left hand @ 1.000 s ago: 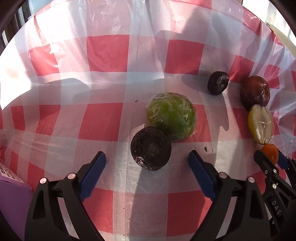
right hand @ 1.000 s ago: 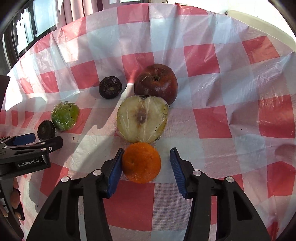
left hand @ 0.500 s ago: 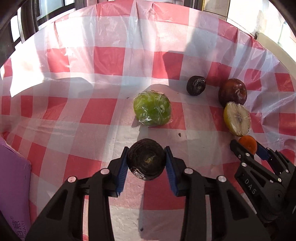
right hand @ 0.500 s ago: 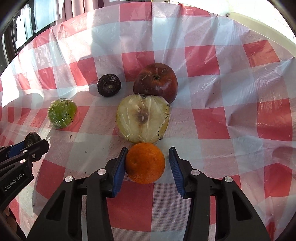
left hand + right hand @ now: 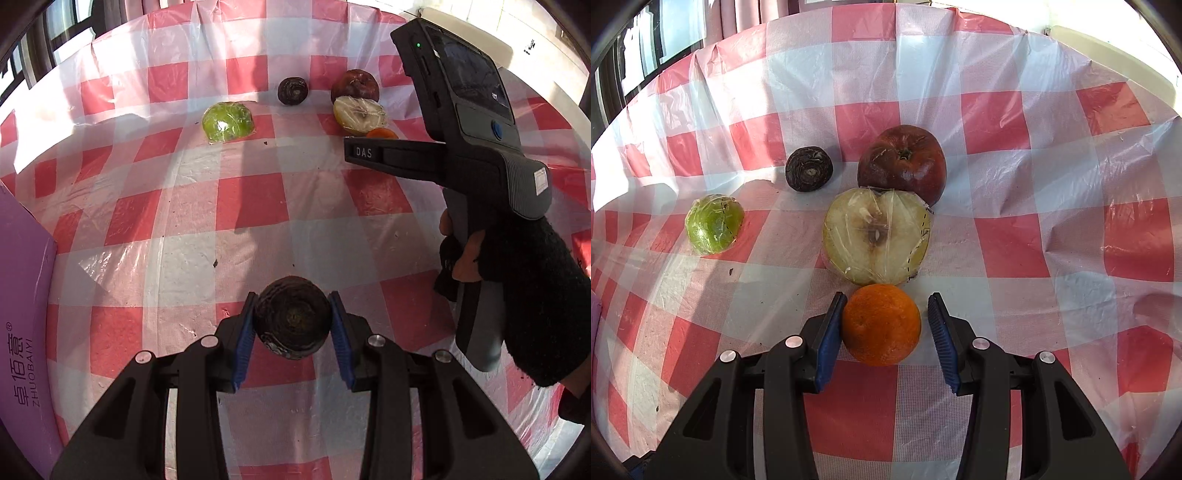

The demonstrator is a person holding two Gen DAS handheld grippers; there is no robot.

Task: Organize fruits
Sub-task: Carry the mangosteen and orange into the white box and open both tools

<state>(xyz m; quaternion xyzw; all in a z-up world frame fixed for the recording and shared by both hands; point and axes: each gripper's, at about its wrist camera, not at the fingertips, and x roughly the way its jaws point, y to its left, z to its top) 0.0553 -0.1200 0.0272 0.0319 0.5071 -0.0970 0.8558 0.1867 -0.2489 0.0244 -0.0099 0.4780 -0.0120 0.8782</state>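
Blue-padded left gripper [image 5: 293,332] clamped on a dark round fruit [image 5: 293,322]; right gripper [image 5: 882,332] set about an orange [image 5: 881,324].

Left item: both pads press the dark fruit's sides, carrying it above the checked plastic cloth [image 5: 255,206], well apart from the other fruit and near a purple box [image 5: 22,314], likely its destination. Right item: jaws narrow, left pad touching the orange, right pad showing a slim gap, so it appears bracketed rather than gripped; the orange rests on the cloth, touching a wrapped apple half [image 5: 875,236]. Beyond: red apple [image 5: 903,162], small dark fruit [image 5: 809,168], wrapped green half [image 5: 714,224], left loose for later sorting.
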